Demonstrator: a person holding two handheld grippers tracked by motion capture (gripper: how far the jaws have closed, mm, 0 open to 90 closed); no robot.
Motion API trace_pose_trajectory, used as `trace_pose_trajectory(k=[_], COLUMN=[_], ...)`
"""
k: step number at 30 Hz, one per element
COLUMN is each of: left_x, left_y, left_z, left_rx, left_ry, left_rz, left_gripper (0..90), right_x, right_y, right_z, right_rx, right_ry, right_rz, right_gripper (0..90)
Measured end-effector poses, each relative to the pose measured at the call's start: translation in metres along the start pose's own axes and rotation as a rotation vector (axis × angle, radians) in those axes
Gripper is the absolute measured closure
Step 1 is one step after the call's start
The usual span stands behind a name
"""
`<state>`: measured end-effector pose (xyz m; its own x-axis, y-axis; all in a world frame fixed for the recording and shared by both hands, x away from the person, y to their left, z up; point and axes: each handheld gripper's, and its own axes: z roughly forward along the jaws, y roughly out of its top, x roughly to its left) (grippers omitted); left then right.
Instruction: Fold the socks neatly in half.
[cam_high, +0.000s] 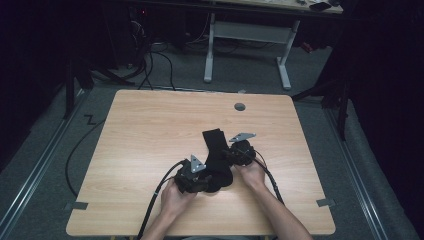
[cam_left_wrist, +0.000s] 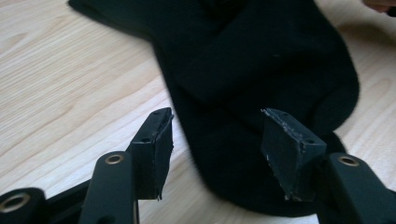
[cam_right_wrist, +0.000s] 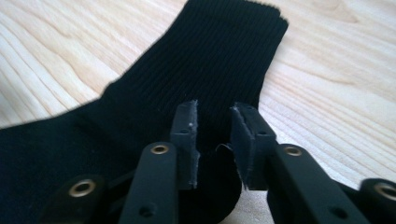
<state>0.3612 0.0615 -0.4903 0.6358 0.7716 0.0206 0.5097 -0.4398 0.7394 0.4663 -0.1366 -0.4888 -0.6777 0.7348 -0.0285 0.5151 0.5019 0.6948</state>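
Both my grippers sit near the table's (cam_high: 150, 120) front edge, with bare pale wood running wide to the left, right and far side. Between them lies a black sock (cam_high: 216, 152), cuff pointing away, flat and matte, ribbed along the leg. My left gripper (cam_left_wrist: 217, 149) stands wide over its rounded toe end, not pressing. My right gripper (cam_right_wrist: 214, 140) is narrow, pads just above the ribbing, gripping nothing.
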Motion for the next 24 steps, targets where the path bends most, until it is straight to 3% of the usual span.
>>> trace_pose_trajectory(k=[8, 19, 24], left_x=[-0.010, -0.014, -0.015], left_y=[0.008, 0.013, 0.016], left_z=[0.009, 0.020, 0.022], left_rx=[0.012, 0.037, 0.054], left_ry=[-0.011, -0.004, -0.007], left_rz=[0.022, 0.015, 0.028], left_gripper=[44.7, 46.2, 57.1], right_x=[0.001, 0.001, 0.000], right_y=[0.002, 0.005, 0.005], right_z=[0.003, -0.005, -0.007], right_rx=[0.043, 0.006, 0.001], right_ry=[-0.013, -0.010, -0.007], right_rz=[-0.053, -0.049, -0.044], right_gripper=[88.7, 89.7, 89.7])
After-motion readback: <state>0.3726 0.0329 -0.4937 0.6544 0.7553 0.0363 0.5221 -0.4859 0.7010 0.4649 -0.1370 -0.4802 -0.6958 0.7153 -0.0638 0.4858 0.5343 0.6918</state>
